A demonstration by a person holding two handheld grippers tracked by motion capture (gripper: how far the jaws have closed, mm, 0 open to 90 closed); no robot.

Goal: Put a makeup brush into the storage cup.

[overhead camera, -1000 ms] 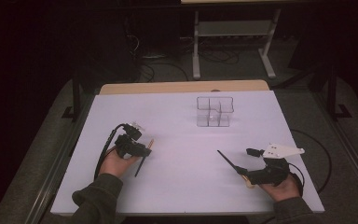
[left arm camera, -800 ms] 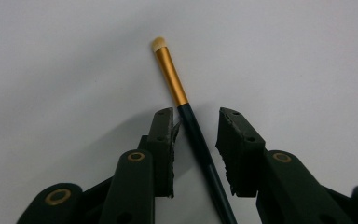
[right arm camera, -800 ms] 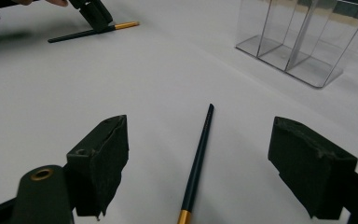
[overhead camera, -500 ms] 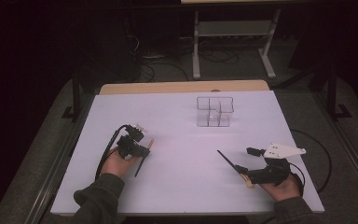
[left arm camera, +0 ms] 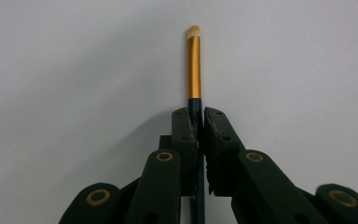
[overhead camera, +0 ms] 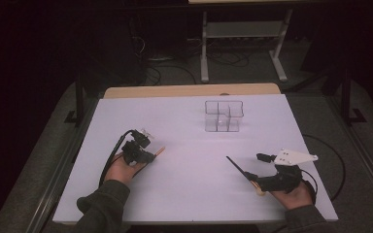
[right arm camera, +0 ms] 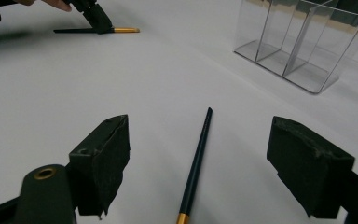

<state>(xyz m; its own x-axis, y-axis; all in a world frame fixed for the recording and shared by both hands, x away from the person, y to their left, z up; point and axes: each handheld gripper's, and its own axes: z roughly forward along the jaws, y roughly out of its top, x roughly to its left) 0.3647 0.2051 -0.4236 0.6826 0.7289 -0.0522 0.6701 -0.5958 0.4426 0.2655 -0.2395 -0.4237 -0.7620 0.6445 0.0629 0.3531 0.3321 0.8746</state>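
Note:
My left gripper (left arm camera: 196,122) is shut on the dark handle of a thin brush (left arm camera: 194,60) after its jaws have just been closing. The brush's gold ferrule and pale tip point away over the white table. From above, that gripper (overhead camera: 145,156) rests at the table's left with the brush (overhead camera: 160,151) sticking out to the right. My right gripper (right arm camera: 207,158) stands open, low over the table. A second dark-handled brush (right arm camera: 201,140) lies flat between its jaws, untouched. In the high view this gripper (overhead camera: 256,166) is at the front right, beside that brush (overhead camera: 237,167).
A clear plastic organizer (overhead camera: 223,115) with several compartments stands at the back middle of the white table (overhead camera: 189,194). The right gripper view shows it at the upper right (right arm camera: 298,42). Cables trail from both grippers. A metal stand is on the dark floor beyond.
The left gripper's jaws have drawn together on the brush handle. Neither hand has shifted, and the second brush lies where it was.

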